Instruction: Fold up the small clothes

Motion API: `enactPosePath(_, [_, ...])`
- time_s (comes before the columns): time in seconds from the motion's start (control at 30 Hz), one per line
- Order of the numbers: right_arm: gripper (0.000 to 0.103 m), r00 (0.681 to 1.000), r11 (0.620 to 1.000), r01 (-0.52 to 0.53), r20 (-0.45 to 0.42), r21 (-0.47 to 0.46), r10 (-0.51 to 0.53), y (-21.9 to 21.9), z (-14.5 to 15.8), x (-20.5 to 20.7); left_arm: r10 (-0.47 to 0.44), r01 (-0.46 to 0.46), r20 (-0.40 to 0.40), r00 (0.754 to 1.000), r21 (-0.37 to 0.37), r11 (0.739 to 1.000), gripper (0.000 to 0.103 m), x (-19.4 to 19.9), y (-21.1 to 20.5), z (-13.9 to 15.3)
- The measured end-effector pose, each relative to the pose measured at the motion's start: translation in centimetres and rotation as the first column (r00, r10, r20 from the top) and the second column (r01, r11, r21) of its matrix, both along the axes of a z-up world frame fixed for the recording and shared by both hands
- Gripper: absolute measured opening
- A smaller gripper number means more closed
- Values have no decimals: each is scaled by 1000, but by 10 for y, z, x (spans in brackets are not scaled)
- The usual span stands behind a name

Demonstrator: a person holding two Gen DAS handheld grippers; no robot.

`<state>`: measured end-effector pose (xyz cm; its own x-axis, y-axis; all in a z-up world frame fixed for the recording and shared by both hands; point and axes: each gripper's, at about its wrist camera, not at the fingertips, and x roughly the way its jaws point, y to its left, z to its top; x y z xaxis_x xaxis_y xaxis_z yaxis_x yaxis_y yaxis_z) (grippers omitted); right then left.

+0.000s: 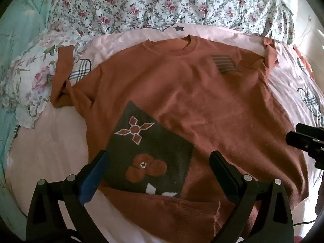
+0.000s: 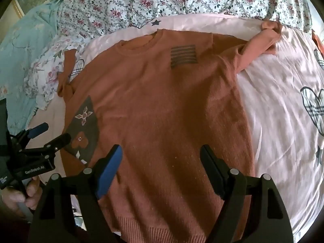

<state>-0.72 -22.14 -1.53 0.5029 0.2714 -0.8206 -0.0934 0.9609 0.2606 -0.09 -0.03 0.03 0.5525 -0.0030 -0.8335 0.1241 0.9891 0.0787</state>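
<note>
A bed fills both views, covered by a pale pink sheet [image 2: 273,105] printed with plaid hearts and small stars. At the far left lies a turquoise cloth [image 1: 24,40], then a floral pillow [image 1: 30,85], and along the head of the bed a rumpled floral quilt [image 1: 162,2].

The rust-orange sweater [image 1: 182,101] lies spread front-up in the middle of the sheet, collar toward the quilt. One sleeve is bunched and twisted up against the floral pillow; the other sleeve [image 2: 261,38] stretches toward the quilt's edge, its cuff crumpled. A dark patch with flower motifs [image 1: 145,154] sits low on the sweater's left side, and a grey striped patch [image 2: 183,55] sits on the chest.

The left gripper [image 1: 158,156] hovers over the dark patch near the hem, its fingers spread wide and holding nothing. The right gripper [image 2: 161,150] hangs over the sweater's lower middle, jaws likewise wide apart and empty.
</note>
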Motion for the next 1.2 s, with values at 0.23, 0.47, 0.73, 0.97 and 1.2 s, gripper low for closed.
enactPosePath(0.23, [79, 998, 1000, -17, -62, -14, 16, -2, -14, -2, -24, 24, -1, 1000, -12, 1000, 99, 2, -5, -1])
enactPosePath(0.47, [79, 1000, 999, -19, 2, 32, 19, 2, -15, 0, -42, 42, -17, 999, -16, 999, 99, 2, -9, -1])
enactPosePath(0.73, [79, 998, 998, -15, -53, 58, 18, 8, -16, 1, -41, 41, -37, 998, -12, 999, 99, 6, -11, -2])
enactPosePath(0.97, [79, 1000, 1000, -17, -24, 4, 17, 5, -17, 8, -38, 36, -46, 998, -32, 999, 99, 12, -10, -4])
enactPosePath(1.2, [79, 1000, 1000, -15, -23, 6, 15, 5, -15, 12, -36, 34, -48, 998, -42, 999, 99, 15, -9, -5])
